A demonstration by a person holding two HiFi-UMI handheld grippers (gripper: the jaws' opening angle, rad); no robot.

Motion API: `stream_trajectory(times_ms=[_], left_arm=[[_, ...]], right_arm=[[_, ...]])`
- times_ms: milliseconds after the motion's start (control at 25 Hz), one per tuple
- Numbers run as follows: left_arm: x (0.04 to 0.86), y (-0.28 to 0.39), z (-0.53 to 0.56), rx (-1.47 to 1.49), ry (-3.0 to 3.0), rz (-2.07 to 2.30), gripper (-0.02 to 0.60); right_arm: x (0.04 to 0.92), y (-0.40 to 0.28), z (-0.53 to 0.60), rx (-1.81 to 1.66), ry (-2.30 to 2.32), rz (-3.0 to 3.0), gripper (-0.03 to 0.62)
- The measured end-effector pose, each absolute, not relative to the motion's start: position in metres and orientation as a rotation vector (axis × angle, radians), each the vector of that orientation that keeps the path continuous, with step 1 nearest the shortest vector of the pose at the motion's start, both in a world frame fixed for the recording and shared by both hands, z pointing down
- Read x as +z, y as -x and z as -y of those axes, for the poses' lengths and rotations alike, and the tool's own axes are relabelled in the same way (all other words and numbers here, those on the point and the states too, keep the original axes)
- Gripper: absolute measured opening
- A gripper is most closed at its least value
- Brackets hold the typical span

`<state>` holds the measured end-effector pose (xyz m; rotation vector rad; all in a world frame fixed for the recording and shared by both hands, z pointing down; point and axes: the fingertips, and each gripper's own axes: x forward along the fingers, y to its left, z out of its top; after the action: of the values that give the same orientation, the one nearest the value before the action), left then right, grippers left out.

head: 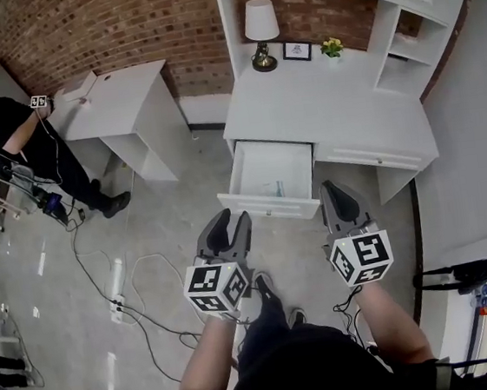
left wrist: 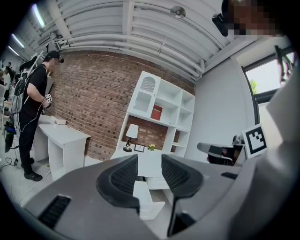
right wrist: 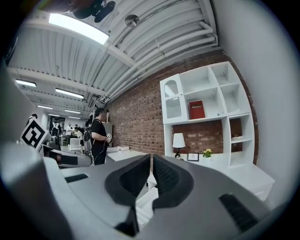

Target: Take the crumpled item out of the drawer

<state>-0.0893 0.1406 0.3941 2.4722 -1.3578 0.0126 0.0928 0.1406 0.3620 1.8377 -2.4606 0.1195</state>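
The white desk's drawer (head: 267, 206) stands pulled out in front of me, also seen low between the jaws in the left gripper view (left wrist: 147, 199). A small pale item (head: 278, 188) lies on the drawer's bottom, too small to make out. My left gripper (head: 231, 219) hovers just short of the drawer's front left corner, its jaws open and empty (left wrist: 149, 161). My right gripper (head: 331, 188) hangs at the drawer's right side, below the desk's front edge. Its jaws are shut with nothing between them (right wrist: 152, 161).
On the desk top (head: 321, 107) stand a lamp (head: 261, 23), a picture frame (head: 297, 51) and a small flower pot (head: 331, 47), under a white hutch. A second white desk (head: 123, 98) and a person (head: 18, 137) are at the left. Cables and a power strip (head: 115, 292) lie on the floor.
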Motion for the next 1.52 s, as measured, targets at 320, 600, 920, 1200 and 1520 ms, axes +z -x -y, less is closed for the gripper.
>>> stream_trajectory(times_ms=[320, 600, 920, 1200, 1520], left_arm=[[0.393, 0.086, -0.036, -0.013, -2.509, 1.269, 0.153], [0.418, 0.088, 0.02, 0.01, -2.486, 1.198, 0.153], [0.439, 0.093, 0.054, 0.031, -2.441, 1.196, 0.153], [0.461, 0.092, 0.077, 0.083, -2.377, 1.266, 0.153], [0.51, 0.059, 0.105, 0.264, -2.291, 1.337, 0.153]], right_arm=[[0.373, -0.09, -0.054, 0.118, -1.9, 2.38, 0.007], [0.381, -0.087, -0.002, 0.124, -1.93, 2.309, 0.008], [0.414, -0.087, 0.036, 0.238, -1.867, 2.281, 0.025], [0.455, -0.094, 0.074, 0.382, -1.779, 2.309, 0.034], [0.508, -0.097, 0.124, 0.553, -1.587, 2.416, 0.042]])
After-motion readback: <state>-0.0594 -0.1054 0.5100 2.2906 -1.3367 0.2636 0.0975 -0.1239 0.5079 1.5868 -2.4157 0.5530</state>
